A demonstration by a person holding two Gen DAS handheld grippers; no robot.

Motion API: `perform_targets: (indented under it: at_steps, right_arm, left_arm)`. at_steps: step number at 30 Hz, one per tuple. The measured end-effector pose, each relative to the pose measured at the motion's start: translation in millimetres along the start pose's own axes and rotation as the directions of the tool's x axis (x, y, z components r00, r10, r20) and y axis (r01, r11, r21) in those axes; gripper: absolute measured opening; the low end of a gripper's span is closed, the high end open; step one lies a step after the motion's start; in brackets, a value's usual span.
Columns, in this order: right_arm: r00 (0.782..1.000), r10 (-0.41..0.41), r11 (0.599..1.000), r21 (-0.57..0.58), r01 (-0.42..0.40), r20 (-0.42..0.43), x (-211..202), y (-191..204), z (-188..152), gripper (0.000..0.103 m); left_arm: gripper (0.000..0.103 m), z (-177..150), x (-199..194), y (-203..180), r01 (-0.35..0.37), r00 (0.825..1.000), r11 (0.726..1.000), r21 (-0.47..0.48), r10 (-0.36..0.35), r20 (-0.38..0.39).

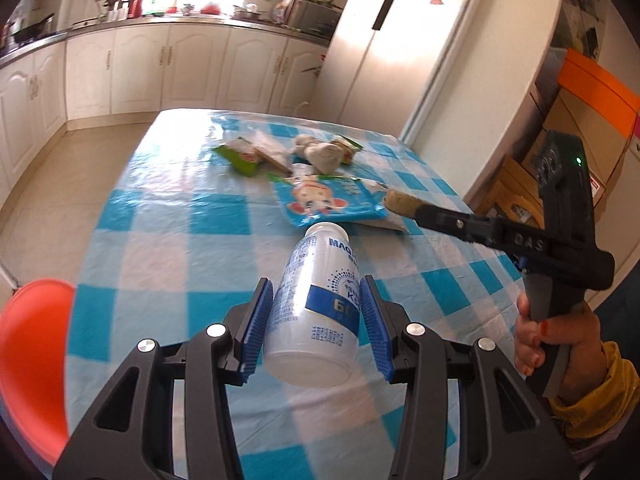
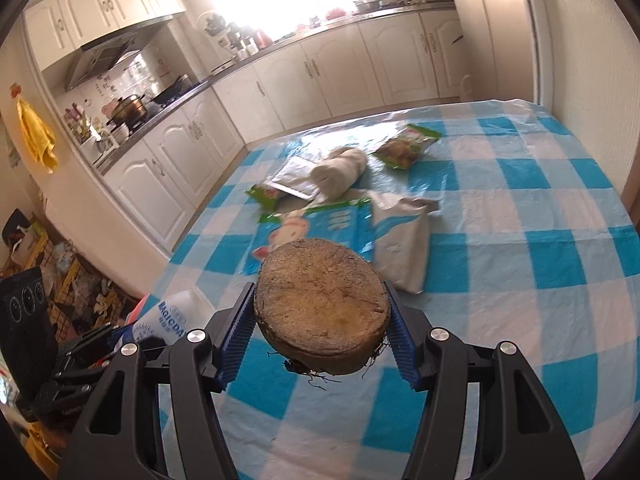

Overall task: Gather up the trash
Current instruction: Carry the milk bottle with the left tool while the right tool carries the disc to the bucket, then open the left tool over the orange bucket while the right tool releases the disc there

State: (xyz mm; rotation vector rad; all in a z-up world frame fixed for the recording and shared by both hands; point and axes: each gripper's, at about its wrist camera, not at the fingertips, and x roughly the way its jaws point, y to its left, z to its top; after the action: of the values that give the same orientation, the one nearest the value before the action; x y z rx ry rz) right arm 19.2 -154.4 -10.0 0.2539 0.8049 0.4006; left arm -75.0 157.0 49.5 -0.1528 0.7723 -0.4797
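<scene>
My left gripper (image 1: 316,328) is shut on a white plastic bottle (image 1: 314,312) with a blue label, held above the checked tablecloth (image 1: 168,248). My right gripper (image 2: 320,332) is shut on a brown, round cut root vegetable piece (image 2: 322,306), also lifted off the table. In the left wrist view the right gripper (image 1: 394,202) reaches in from the right with that brown piece (image 1: 398,201) at its tip. The bottle (image 2: 168,320) shows at the lower left of the right wrist view. On the table lie a blue cartoon wrapper (image 1: 326,200), green snack bags (image 1: 240,158) and crumpled white paper (image 1: 322,154).
An orange chair (image 1: 32,364) stands at the table's left edge. A hand in a yellow sleeve (image 1: 560,348) holds the right gripper's handle. White cabinets (image 1: 168,68) and a fridge (image 1: 400,48) lie beyond the table. A grey pouch (image 2: 404,236) rests beside the blue wrapper.
</scene>
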Motion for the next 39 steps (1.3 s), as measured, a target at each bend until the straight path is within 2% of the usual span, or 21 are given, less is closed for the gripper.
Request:
perform_targets:
  at_steps: [9, 16, 25, 32, 39]
  right_arm:
    - [0.996, 0.072, 0.993, -0.085, -0.077, -0.062, 14.0, 59.6, -10.0, 0.062]
    - [0.981, 0.132, 0.972, -0.174, -0.156, -0.141, 36.0, 119.5, -21.6, 0.062]
    - [0.951, 0.184, 0.917, -0.305, -0.257, -0.250, 71.1, 198.2, -36.1, 0.061]
    - [0.925, 0.192, 0.860, -0.398, -0.320, -0.328, 104.4, 259.3, -45.8, 0.061]
    - [0.903, 0.177, 0.817, -0.454, -0.357, -0.392, 133.2, 291.4, -59.0, 0.062]
  left_arm:
    - [0.047, -15.7, -42.4, 40.6, -0.063, 0.996, 0.994, -0.094, 0.068, 0.053]
    - [0.047, -31.1, -77.0, 80.7, -0.129, 0.984, 0.973, -0.194, 0.149, 0.092]
    - [0.047, -56.6, -111.6, 135.8, -0.227, 0.957, 0.923, -0.309, 0.271, 0.106]
    - [0.047, -77.0, -119.2, 179.5, -0.306, 0.933, 0.867, -0.393, 0.354, 0.056]
    - [0.047, -91.2, -111.3, 204.4, -0.341, 0.924, 0.832, -0.437, 0.381, 0.003]
